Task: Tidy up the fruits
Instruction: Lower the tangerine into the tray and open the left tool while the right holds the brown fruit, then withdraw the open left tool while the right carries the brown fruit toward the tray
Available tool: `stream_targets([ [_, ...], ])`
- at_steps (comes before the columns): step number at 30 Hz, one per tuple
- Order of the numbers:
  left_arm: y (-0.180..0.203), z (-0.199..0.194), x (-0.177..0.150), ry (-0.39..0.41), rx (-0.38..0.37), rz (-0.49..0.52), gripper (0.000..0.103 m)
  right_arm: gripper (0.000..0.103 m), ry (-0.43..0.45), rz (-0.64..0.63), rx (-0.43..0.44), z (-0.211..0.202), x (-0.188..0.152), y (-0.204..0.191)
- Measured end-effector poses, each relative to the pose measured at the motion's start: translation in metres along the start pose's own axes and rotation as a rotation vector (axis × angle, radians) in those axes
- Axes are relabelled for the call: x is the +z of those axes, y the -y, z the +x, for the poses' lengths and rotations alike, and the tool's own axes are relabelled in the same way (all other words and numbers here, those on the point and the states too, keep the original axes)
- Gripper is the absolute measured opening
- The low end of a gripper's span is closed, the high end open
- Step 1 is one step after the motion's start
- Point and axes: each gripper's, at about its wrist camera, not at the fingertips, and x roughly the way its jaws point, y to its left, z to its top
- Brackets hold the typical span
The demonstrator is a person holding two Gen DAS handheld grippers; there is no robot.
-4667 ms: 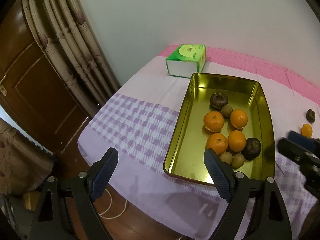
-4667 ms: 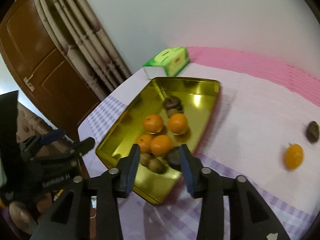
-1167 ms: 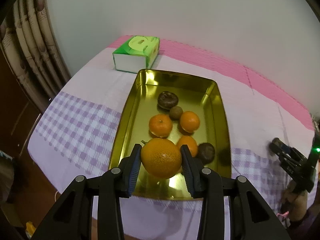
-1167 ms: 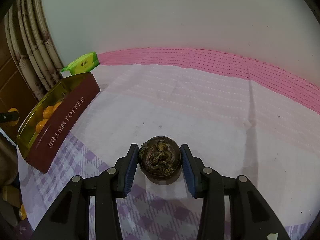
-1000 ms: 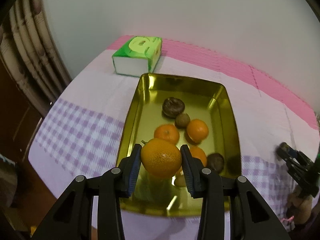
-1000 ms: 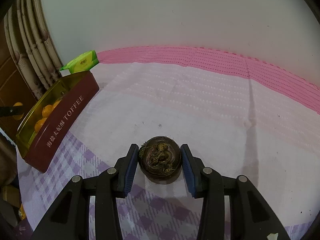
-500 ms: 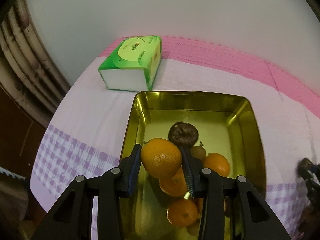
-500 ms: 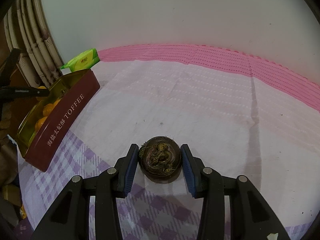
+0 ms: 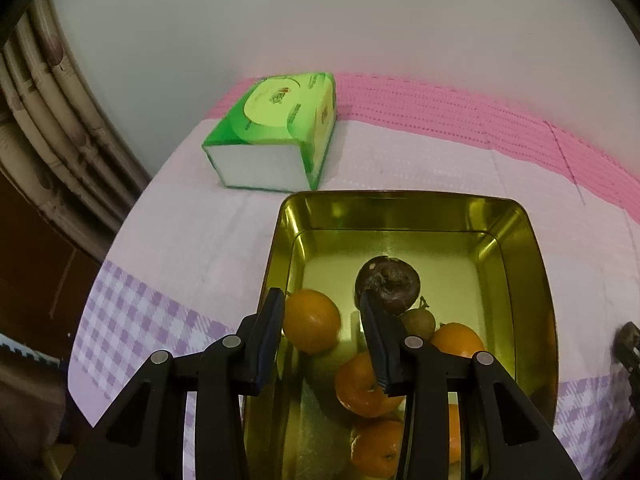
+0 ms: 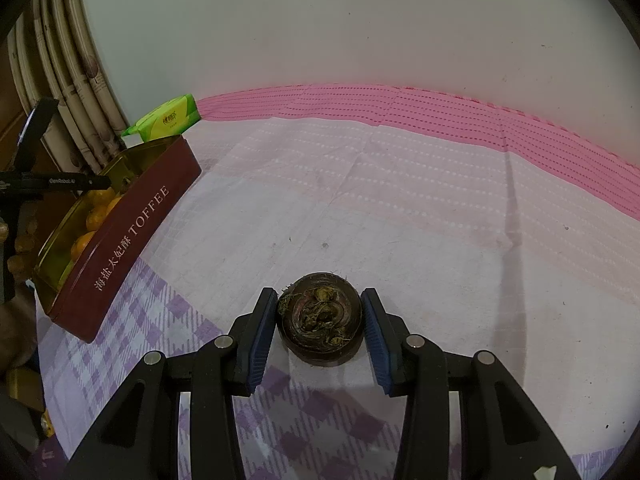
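Two grippers work a table covered by a pink, white and lilac-checked tablecloth (image 9: 192, 240). The left gripper (image 9: 320, 298) points down into a gold tin (image 9: 532, 260) with its jaws set narrow. An orange (image 9: 312, 320) sits between them, against the left pad. A sliver of space shows between the fruit and the right pad, so the pads do not appear to clamp it, though the blurred edge leaves this uncertain. The orange is low in the tin, close to its left wall.

Beyond the right finger, a dark brown fruit (image 9: 388, 284) lies near the middle of the tin, touching a small tan fruit (image 9: 418, 320). More oranges (image 9: 364, 388) crowd the near end. A green tissue pack (image 9: 276, 136) stands on the cloth just beyond the far rim.

Well apart from the tin, the right gripper (image 10: 318, 296) has both blue pads pressed to the sides of a dark round fruit (image 10: 320, 320). That fruit rests on the cloth where the white meets the checks. From the right wrist view the tin's maroon outer wall reads "TOFFEE".
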Motion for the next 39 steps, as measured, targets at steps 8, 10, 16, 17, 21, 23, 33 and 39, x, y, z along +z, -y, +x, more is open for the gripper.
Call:
stream_targets([
  [8, 0.004, -0.04, -0.017, 0.029, 0.019, -0.044, 0.042, 0.04, -0.004, -0.006, -0.005, 0.0, 0.0, -0.001],
  [10, 0.007, -0.057, -0.029, 0.043, 0.023, -0.062, 0.047, 0.04, -0.004, -0.007, -0.005, 0.001, 0.0, 0.0],
  [16, 0.011, -0.097, -0.057, 0.052, 0.04, -0.115, 0.064, 0.04, -0.005, -0.008, -0.005, 0.0, 0.0, 0.0],
  [17, 0.012, -0.103, -0.061, 0.054, 0.037, -0.121, 0.064, 0.04, -0.006, -0.01, -0.006, 0.0, 0.0, 0.0],
  [21, 0.014, -0.126, -0.075, 0.063, 0.032, -0.13, 0.064, 0.04, -0.014, -0.024, -0.015, 0.001, 0.001, -0.003],
  [23, 0.016, -0.136, -0.082, 0.078, 0.038, -0.13, 0.064, 0.04, -0.02, -0.015, -0.012, 0.0, 0.0, -0.002],
  [33, 0.024, -0.154, -0.104, 0.126, 0.094, -0.096, 0.071, 0.04, -0.017, 0.024, 0.004, -0.02, -0.003, -0.009],
  [39, 0.017, -0.151, -0.107, 0.127, 0.092, -0.107, 0.071, 0.04, 0.0, 0.016, 0.029, -0.036, 0.004, -0.027],
])
